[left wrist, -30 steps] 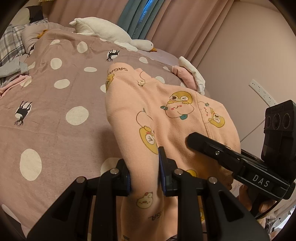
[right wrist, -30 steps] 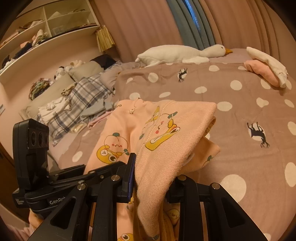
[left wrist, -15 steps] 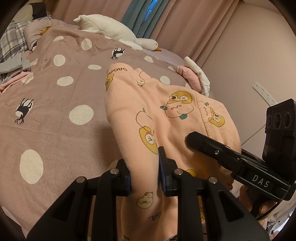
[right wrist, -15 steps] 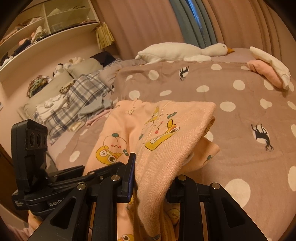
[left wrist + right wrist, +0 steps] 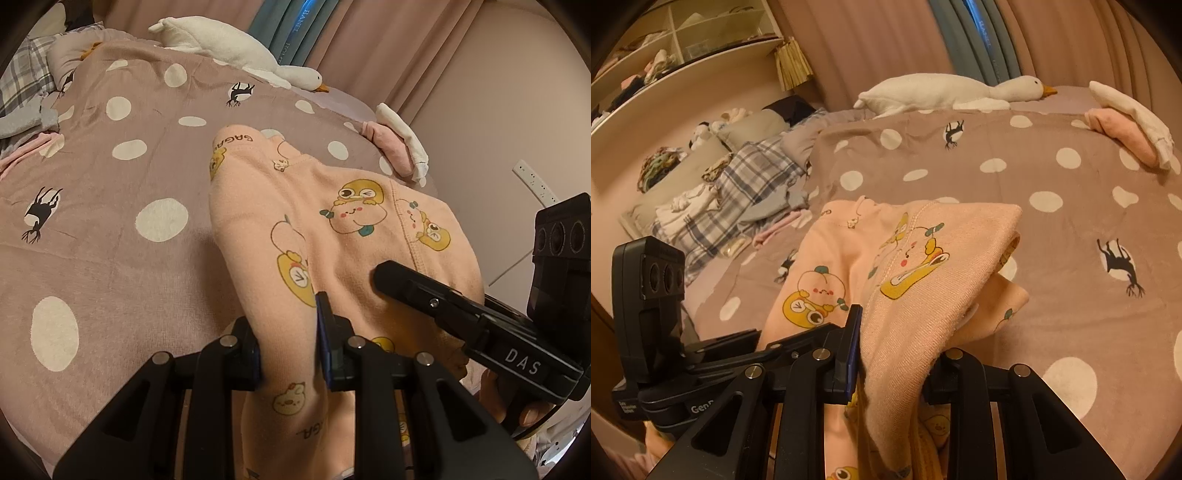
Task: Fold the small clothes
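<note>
A small peach garment (image 5: 332, 236) with yellow cartoon prints is held above the polka-dot bedspread (image 5: 110, 221). My left gripper (image 5: 288, 343) is shut on its near edge; cloth drapes over and between the jaws. My right gripper (image 5: 894, 354) is shut on another part of the same garment (image 5: 923, 266), whose folded edge hangs forward over the bedspread (image 5: 1071, 184). The right gripper (image 5: 443, 299) also shows in the left wrist view, lying against the garment's right side. The left gripper's body (image 5: 683, 350) shows at lower left of the right wrist view.
A white goose plush (image 5: 953, 92) lies at the bed's far edge. A folded pink and white pile (image 5: 1126, 125) sits at the far right corner. Plaid and other loose clothes (image 5: 738, 192) lie at the left. Shelves (image 5: 665, 48) stand behind. A wall (image 5: 498, 110) is on the right.
Both grippers have moved slightly forward over the bed with the garment held the same way; the bedspread and goose plush sit a little lower in view.
</note>
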Demonstrator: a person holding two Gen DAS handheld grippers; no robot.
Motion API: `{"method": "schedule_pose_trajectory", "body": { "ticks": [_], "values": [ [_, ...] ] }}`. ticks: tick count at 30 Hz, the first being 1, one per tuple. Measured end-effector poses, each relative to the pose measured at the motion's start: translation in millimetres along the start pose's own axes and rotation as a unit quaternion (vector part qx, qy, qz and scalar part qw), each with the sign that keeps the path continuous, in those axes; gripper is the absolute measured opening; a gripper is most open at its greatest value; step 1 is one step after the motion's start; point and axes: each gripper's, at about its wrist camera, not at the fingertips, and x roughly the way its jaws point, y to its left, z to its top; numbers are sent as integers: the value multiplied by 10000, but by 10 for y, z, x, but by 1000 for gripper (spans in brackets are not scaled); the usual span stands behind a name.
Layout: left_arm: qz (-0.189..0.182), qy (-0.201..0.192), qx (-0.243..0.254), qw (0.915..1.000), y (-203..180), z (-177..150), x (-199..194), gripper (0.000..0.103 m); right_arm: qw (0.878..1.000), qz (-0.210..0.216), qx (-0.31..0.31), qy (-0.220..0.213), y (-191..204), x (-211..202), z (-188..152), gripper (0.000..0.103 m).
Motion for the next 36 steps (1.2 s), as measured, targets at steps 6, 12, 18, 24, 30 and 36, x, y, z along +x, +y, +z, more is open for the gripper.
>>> {"method": "schedule_pose_trajectory", "body": {
  "ticks": [6, 12, 18, 24, 30, 36],
  "values": [
    [28, 76, -21, 10000, 3, -11, 89, 23, 10000, -14, 58, 47, -10, 55, -21, 28],
    [21, 131, -37, 9999, 14, 5, 182, 23, 9999, -41, 112, 75, -31, 89, -44, 28],
    [29, 141, -29, 9999, 21, 10, 237, 23, 9999, -68, 125, 69, -42, 108, -54, 28],
    [46, 186, -38, 9998, 62, 42, 331, 23, 9998, -162, 100, 89, -27, 176, -47, 28],
    [57, 207, -47, 9998, 99, 79, 398, 23, 9997, -204, 97, 108, -44, 246, -26, 28],
    [64, 216, -16, 9997, 112, 149, 505, 23, 9996, -256, 69, 104, -68, 294, 10, 28]
  ]
}}
